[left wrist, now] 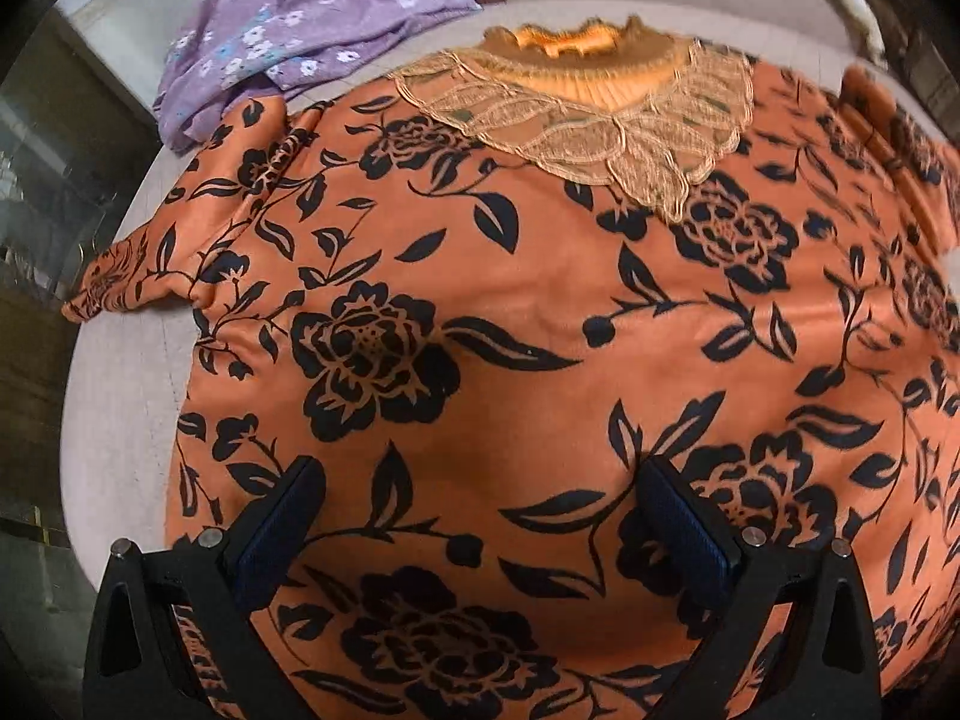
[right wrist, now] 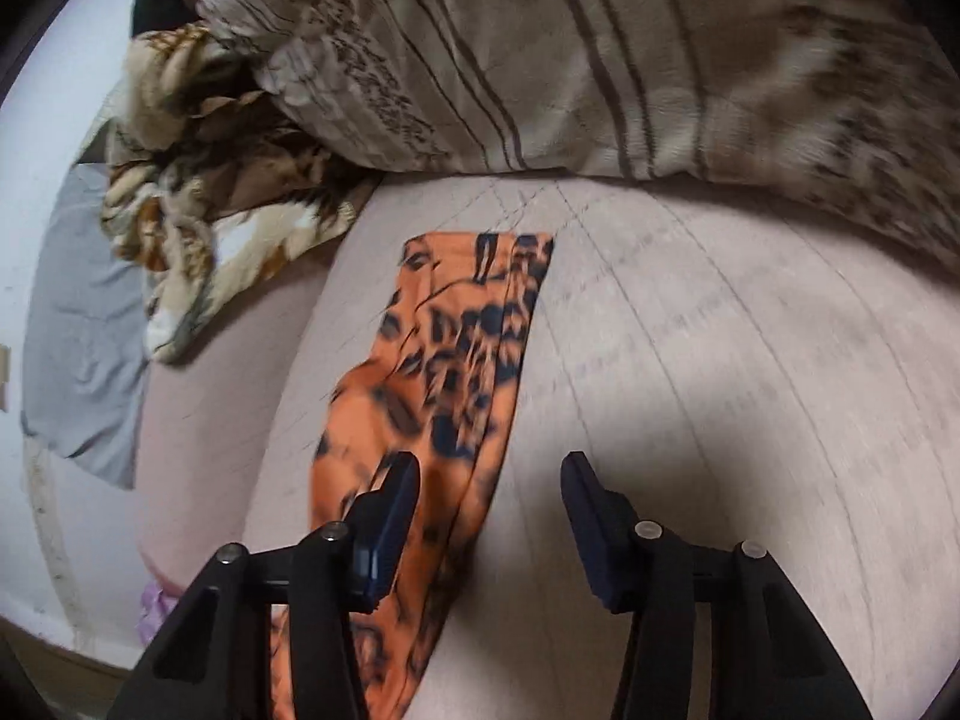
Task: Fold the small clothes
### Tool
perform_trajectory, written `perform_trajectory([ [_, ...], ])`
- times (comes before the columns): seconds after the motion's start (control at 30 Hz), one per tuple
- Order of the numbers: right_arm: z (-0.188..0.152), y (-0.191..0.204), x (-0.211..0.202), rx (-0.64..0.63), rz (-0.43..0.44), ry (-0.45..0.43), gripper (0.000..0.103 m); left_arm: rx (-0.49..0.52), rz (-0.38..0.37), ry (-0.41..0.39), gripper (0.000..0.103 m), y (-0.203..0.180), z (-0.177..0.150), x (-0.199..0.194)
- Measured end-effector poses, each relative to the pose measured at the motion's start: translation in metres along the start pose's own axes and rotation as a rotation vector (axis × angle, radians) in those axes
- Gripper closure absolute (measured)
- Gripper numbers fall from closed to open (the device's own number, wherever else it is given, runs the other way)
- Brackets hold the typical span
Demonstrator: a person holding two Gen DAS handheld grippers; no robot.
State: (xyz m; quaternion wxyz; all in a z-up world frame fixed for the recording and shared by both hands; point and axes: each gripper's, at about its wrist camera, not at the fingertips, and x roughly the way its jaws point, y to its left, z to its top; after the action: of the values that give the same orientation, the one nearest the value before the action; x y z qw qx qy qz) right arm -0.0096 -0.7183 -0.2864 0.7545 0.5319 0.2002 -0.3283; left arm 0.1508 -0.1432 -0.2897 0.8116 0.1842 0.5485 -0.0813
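The orange top (left wrist: pixel 540 330) with black flowers lies spread flat on the pale table (left wrist: pixel 120 396), its lace collar (left wrist: pixel 600 120) at the far side. The left gripper (left wrist: pixel 480 516) hangs over its lower part, jaws wide apart and empty; the hem is cut off by the frame. A purple flowered garment (left wrist: pixel 300 30) lies crumpled beyond the shoulder. In the blurred right wrist view, the right gripper (right wrist: pixel 489 516) stands apart, gripping nothing, above a sleeve (right wrist: pixel 444 372) of the top. A striped cloth (right wrist: pixel 540 48) fills the background, its shape unclear.
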Motion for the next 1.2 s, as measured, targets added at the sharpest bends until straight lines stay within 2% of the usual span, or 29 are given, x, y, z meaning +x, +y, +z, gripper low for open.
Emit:
perform_trajectory([
  [0.13,0.015,0.026,0.026,-0.091,-0.06,-0.043,0.054,-0.072,-0.046,0.013,0.0,0.009,-0.003,0.009],
  [0.2,0.017,0.038,0.037,-0.175,-0.101,-0.063,0.067,-0.129,-0.08,0.026,0.0,0.014,-0.004,0.013],
  [0.27,0.014,0.045,0.045,-0.238,-0.123,-0.09,0.091,-0.128,-0.079,0.023,0.0,0.014,-0.006,0.012],
  [0.4,0.008,0.044,0.025,-0.205,0.054,-0.121,0.095,-0.108,-0.103,0.031,0.0,0.018,-0.007,0.009],
  [0.5,-0.005,0.066,-0.021,-0.259,0.187,-0.185,0.095,-0.085,-0.107,0.042,0.0,0.028,-0.006,0.001],
  [0.57,-0.02,0.085,-0.053,-0.287,0.288,-0.197,0.095,-0.064,-0.09,0.001,0.0,0.038,-0.006,-0.008],
  [0.67,-0.056,0.119,-0.095,-0.325,0.431,-0.186,0.095,-0.065,-0.065,-0.114,0.0,0.064,-0.01,-0.036],
  [0.8,-0.139,0.176,-0.13,-0.439,0.579,-0.115,0.095,-0.122,-0.006,-0.211,0.0,0.117,-0.017,-0.06],
  [0.9,-0.205,0.216,-0.127,-0.508,0.654,0.004,0.095,-0.182,0.028,-0.248,0.0,0.157,-0.026,-0.067],
  [1.0,-0.28,0.251,-0.115,-0.579,0.727,0.162,0.095,-0.238,0.051,-0.268,0.0,0.189,-0.034,-0.071],
  [1.1,-0.356,0.284,-0.088,-0.68,0.742,0.361,0.087,-0.267,0.052,-0.266,0.0,0.207,-0.036,-0.069],
  [1.13,-0.372,0.291,-0.079,-0.703,0.739,0.404,0.067,-0.276,0.049,-0.263,0.0,0.208,-0.037,-0.068],
  [1.17,-0.385,0.293,-0.073,-0.714,0.746,0.442,0.031,-0.287,0.04,-0.26,0.0,0.21,-0.035,-0.066],
  [1.2,-0.396,0.293,-0.066,-0.701,0.747,0.487,0.018,-0.295,0.028,-0.258,0.0,0.21,-0.033,-0.066],
])
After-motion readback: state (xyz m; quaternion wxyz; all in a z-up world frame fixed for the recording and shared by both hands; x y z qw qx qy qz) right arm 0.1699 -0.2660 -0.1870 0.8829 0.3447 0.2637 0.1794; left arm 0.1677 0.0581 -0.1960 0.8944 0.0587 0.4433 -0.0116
